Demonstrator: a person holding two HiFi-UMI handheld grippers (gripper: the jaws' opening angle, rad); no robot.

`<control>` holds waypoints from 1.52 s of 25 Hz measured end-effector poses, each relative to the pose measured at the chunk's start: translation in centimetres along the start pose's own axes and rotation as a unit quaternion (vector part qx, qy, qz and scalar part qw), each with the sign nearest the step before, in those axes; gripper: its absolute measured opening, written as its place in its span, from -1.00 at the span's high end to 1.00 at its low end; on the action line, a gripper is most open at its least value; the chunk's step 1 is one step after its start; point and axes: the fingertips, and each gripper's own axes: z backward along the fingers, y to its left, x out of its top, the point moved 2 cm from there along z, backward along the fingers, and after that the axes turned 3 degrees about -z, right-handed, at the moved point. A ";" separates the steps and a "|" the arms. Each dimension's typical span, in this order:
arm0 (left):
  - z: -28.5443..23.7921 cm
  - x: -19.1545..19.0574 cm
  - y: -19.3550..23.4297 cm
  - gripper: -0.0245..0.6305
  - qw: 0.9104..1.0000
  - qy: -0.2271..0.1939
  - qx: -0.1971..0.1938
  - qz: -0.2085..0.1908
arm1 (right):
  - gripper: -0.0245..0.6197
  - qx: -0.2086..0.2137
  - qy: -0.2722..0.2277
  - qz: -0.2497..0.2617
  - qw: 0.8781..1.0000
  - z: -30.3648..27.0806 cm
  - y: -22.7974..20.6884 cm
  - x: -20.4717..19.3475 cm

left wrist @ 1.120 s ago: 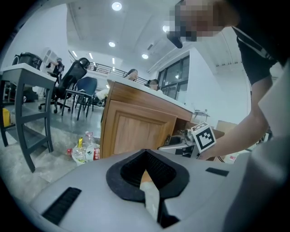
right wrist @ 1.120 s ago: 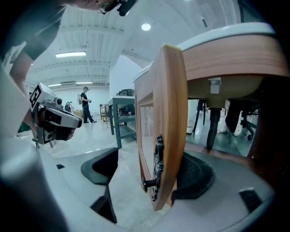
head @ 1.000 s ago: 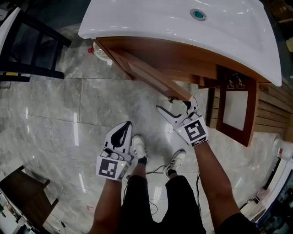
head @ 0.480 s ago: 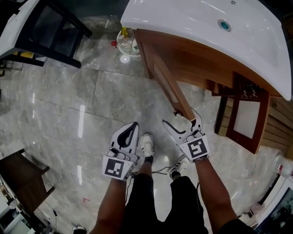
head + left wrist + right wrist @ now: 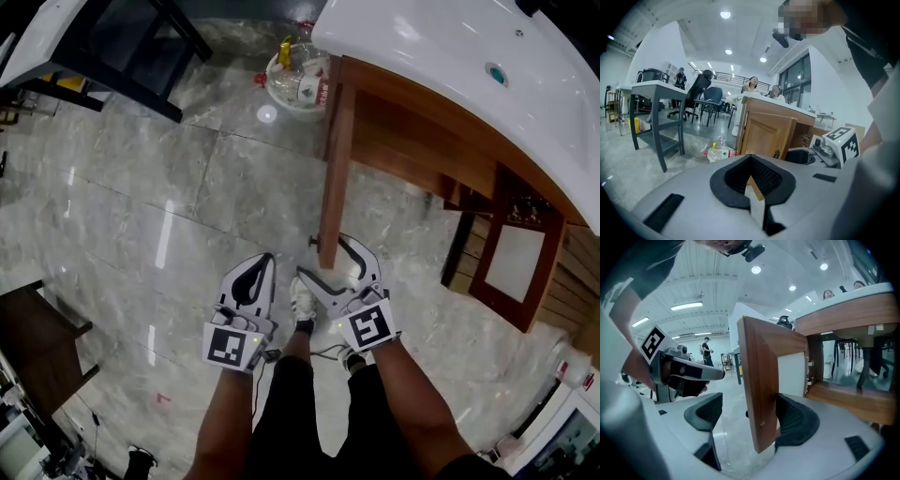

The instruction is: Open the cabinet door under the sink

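Your left gripper [image 5: 262,264] hangs clenched on nothing, its cube showing only a square black-and-white marker. Your right gripper [image 5: 323,259] is spread wide astride the free edge of the cabinet door [image 5: 335,169], with the cabinet-side pad touching it and the other apart. The door stands swung out beneath the white sink [image 5: 441,66]. Beyond, the bottles [image 5: 298,77] carry print too small to read.
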 end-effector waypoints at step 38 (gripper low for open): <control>8.9 28.5 -14.7 0.91 0.990 -0.121 -0.039 -0.064 | 0.85 -0.153 -0.129 0.067 0.978 25.9 0.8 28.5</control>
